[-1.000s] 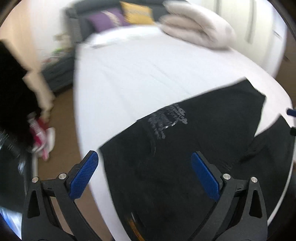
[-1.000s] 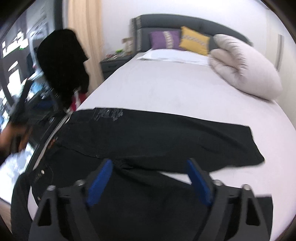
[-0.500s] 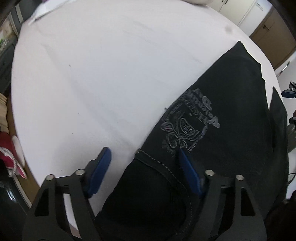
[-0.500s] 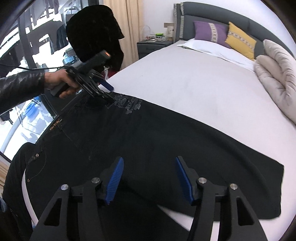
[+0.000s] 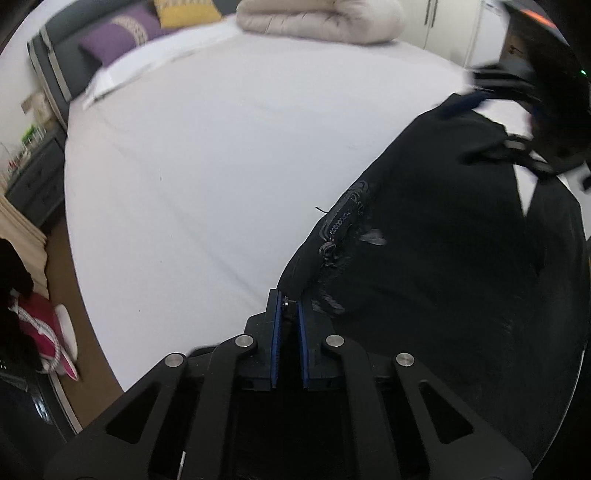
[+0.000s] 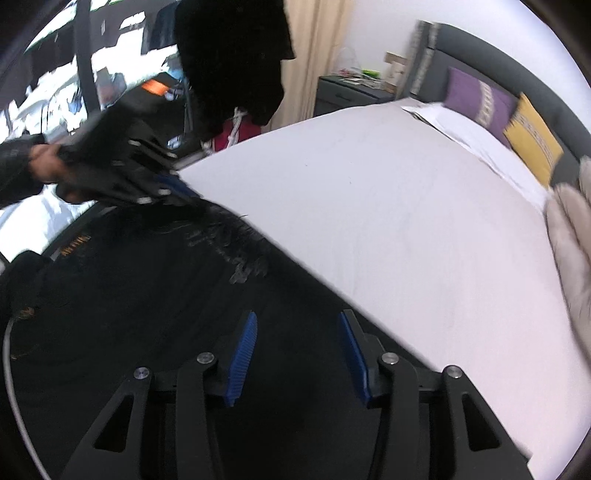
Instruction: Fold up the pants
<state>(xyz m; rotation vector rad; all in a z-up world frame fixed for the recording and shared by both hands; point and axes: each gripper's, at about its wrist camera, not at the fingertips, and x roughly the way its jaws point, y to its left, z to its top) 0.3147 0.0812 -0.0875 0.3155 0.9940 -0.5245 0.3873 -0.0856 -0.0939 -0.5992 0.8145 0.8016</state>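
Observation:
Black pants (image 5: 436,236) with a grey printed design lie on the white bed (image 5: 221,147). My left gripper (image 5: 287,301) is shut on the pants' far edge near the waistband, where a metal rivet shows between the blue pads. In the right wrist view the pants (image 6: 147,295) fill the lower left. My right gripper (image 6: 297,325) is open, its blue pads (image 6: 243,354) low over the black cloth near the far edge of a leg. The left gripper (image 6: 173,188) also shows there, blurred, gripping the pants' corner.
A rolled beige duvet (image 5: 317,18), a purple pillow (image 5: 118,37) and a yellow pillow (image 5: 184,11) lie at the headboard. A dark nightstand (image 5: 33,177) stands by the bed. Dark clothing (image 6: 236,55) hangs beside a curtain. A red item (image 5: 37,317) lies on the floor.
My left gripper has closed on the pants' edge near the waistband. My right gripper has dropped closer to the cloth and stays open. Both views have swung.

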